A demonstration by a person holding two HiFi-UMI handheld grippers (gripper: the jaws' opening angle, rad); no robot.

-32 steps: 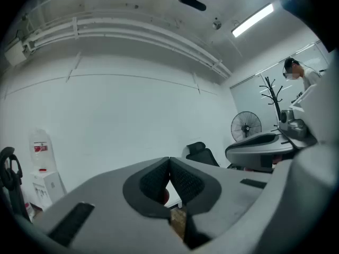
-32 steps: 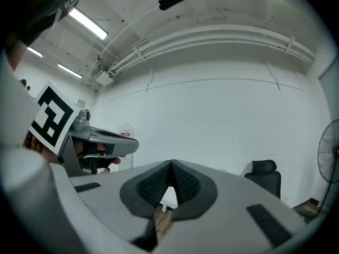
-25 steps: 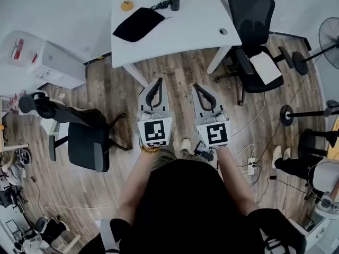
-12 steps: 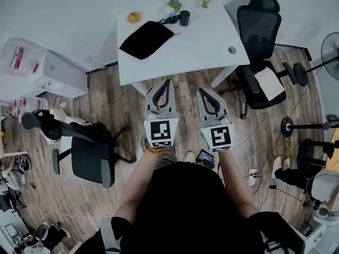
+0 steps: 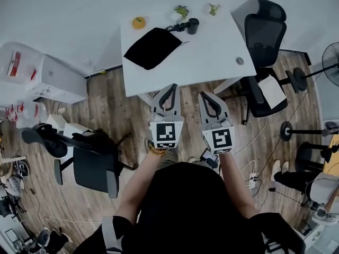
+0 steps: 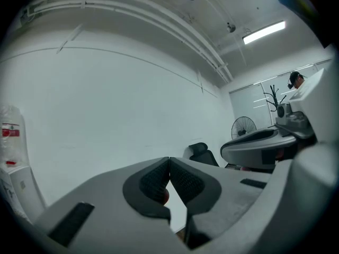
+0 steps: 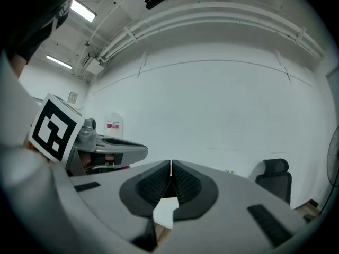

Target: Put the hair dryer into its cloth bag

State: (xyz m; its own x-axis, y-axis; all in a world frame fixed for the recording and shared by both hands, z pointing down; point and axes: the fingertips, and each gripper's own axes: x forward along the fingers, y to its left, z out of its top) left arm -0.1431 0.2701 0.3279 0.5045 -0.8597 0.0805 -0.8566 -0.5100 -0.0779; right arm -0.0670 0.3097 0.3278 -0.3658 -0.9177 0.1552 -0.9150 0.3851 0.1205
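A black cloth bag (image 5: 153,47) lies flat on the white table (image 5: 212,52), toward its left side. The black hair dryer (image 5: 186,25) rests by the table's far edge, just right of the bag. In the head view my left gripper (image 5: 171,87) and right gripper (image 5: 204,95) are held side by side at the table's near edge, well short of the bag. Both are shut with nothing between the pads. The left gripper view shows my left gripper (image 6: 169,160) pointing at a bare wall; the right gripper view shows my right gripper (image 7: 171,163) doing the same.
An orange object (image 5: 139,22) and two small plants (image 5: 181,10) stand at the table's far edge. A black office chair (image 5: 265,23) is at the table's right, another chair (image 5: 92,160) on the floor at left. Fans (image 5: 331,54) and cables sit at right.
Both grippers have moved forward together toward the table, and the table with bag and dryer now sits nearer in the head view. The jaws stay shut.
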